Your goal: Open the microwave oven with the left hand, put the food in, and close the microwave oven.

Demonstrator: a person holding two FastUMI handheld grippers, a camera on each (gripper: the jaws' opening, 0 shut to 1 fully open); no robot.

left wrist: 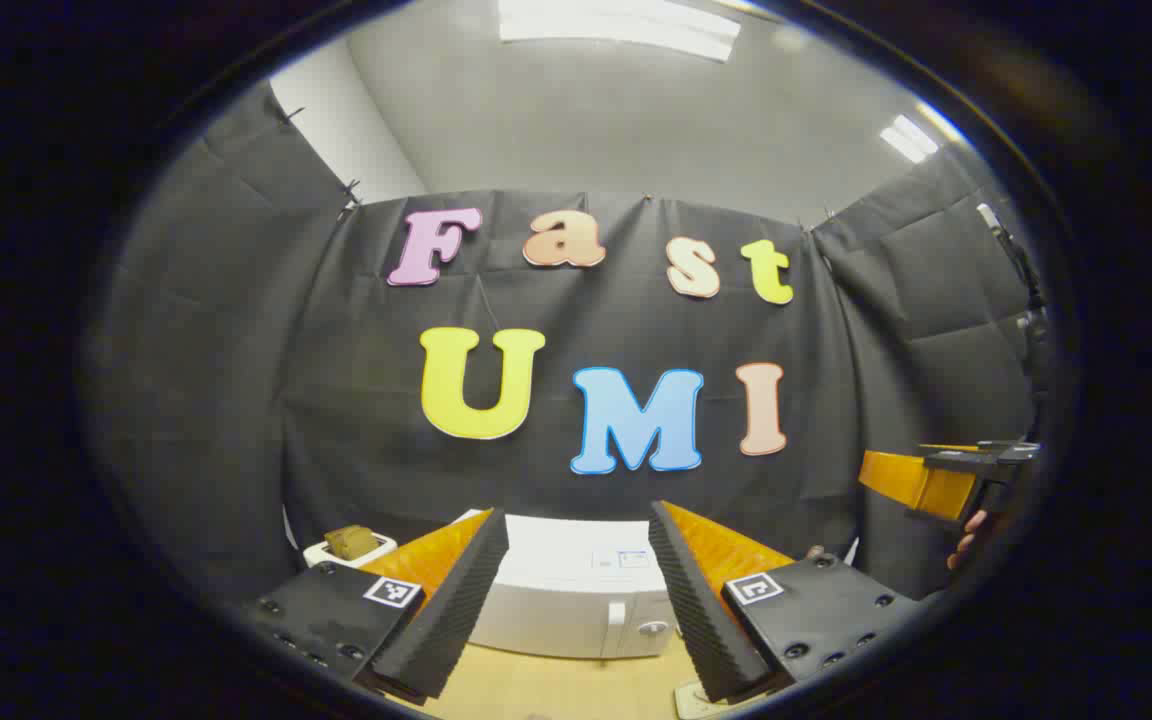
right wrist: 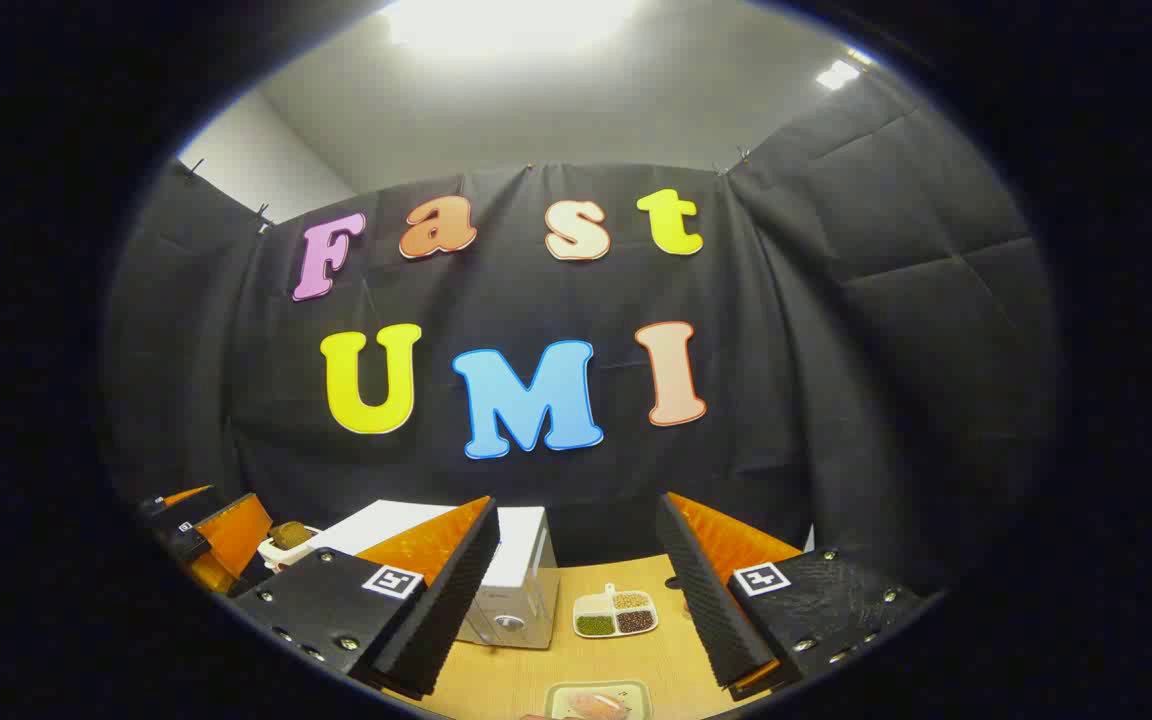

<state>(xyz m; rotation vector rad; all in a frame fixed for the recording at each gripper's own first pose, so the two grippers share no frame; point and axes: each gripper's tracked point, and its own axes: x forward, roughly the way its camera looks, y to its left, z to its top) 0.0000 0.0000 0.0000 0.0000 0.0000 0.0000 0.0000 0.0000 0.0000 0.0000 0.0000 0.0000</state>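
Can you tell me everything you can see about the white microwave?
The microwave is a white, boxy oven that looks like painted metal or plastic. It stands upright on the light wooden table, close to the black cloth wall. Its door is shut. On the front are a pale upright handle and a round knob beside it. A small sticker sits on its flat top. In the right gripper view it stands left of a divided dish. Nothing grips it.

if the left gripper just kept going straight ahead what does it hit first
Probably the microwave: its closed white front sits between the open fingers of the left gripper, nothing between them, though depth is hard to judge.
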